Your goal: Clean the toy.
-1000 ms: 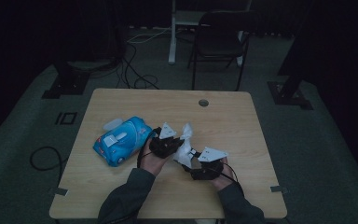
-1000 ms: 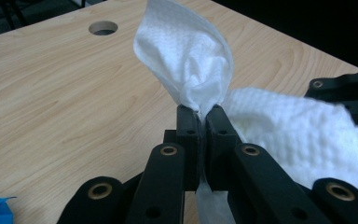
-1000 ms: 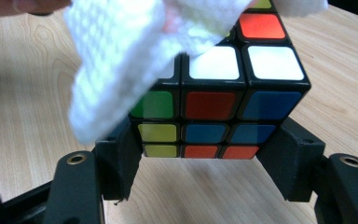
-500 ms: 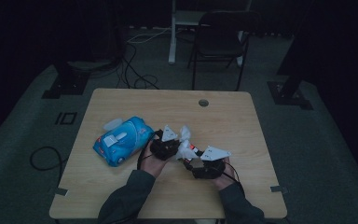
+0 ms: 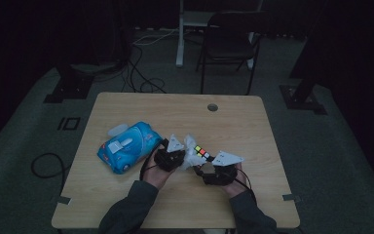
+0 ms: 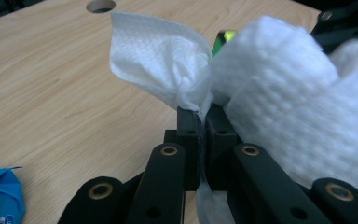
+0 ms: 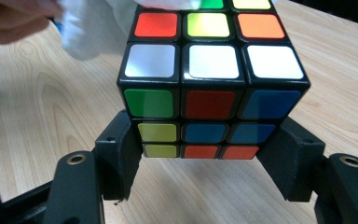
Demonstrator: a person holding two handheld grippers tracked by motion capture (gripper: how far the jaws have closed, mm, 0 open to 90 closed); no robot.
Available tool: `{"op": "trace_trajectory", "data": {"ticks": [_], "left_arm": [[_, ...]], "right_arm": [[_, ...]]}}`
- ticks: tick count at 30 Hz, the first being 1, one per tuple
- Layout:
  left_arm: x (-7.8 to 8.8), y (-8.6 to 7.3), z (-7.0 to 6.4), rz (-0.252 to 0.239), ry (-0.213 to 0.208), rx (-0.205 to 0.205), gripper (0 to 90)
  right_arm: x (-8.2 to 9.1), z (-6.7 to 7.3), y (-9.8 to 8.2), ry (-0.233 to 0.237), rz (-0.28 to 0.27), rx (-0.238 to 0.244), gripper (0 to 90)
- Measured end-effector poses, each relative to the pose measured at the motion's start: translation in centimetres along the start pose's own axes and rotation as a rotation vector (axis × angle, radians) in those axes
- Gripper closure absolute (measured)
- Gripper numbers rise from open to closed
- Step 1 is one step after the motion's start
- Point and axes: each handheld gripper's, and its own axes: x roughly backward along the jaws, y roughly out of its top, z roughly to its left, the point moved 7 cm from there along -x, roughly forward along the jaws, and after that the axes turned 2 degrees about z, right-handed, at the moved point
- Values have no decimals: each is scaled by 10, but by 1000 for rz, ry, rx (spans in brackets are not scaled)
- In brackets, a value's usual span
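A scrambled Rubik's cube [image 7: 209,60] is clamped by its lower sides between the jaws of my right gripper [image 7: 205,154], just above the table; in the high view the cube [image 5: 202,152] shows between the two hands. My left gripper [image 6: 203,116] is shut on a crumpled white wipe [image 6: 158,60], which bunches up against the cube's far side. A green sliver of the cube [image 6: 223,36] peeks out behind the wipe. In the right gripper view the wipe [image 7: 88,32] lies over the cube's top left edge. In the high view the left gripper [image 5: 182,155] and right gripper [image 5: 205,162] almost meet.
A blue pack of wipes [image 5: 129,146] lies on the wooden table [image 5: 175,107] just left of the left hand. A round cable hole [image 5: 212,107] sits near the far edge. A chair [image 5: 229,44] and floor cables stand beyond the table.
The left gripper with the wipe has shifted slightly against the cube. The right gripper and cube have stayed in place.
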Motion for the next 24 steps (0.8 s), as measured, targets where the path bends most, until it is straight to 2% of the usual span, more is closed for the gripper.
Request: {"op": "trace_trajectory", "data": {"ticks": [3, 7, 9, 14, 18, 24], "left_arm": [[2, 2, 0, -9, 1, -1, 872], [6, 9, 0, -52, -11, 20, 871], [6, 11, 1, -57, -6, 22, 871], [1, 13, 3, -60, -5, 30, 871], [-4, 11, 4, -44, 10, 27, 872], [-9, 6, 4, -22, 18, 19, 873]], "right_arm": [[-1, 1, -1, 3, 8, 8, 350], [-4, 5, -2, 10, 23, 24, 350], [-5, 8, -2, 17, 29, 34, 350], [-5, 12, -1, 32, 24, 42, 350], [-3, 13, 1, 48, 6, 38, 350], [0, 12, 3, 46, -13, 34, 350]]}}
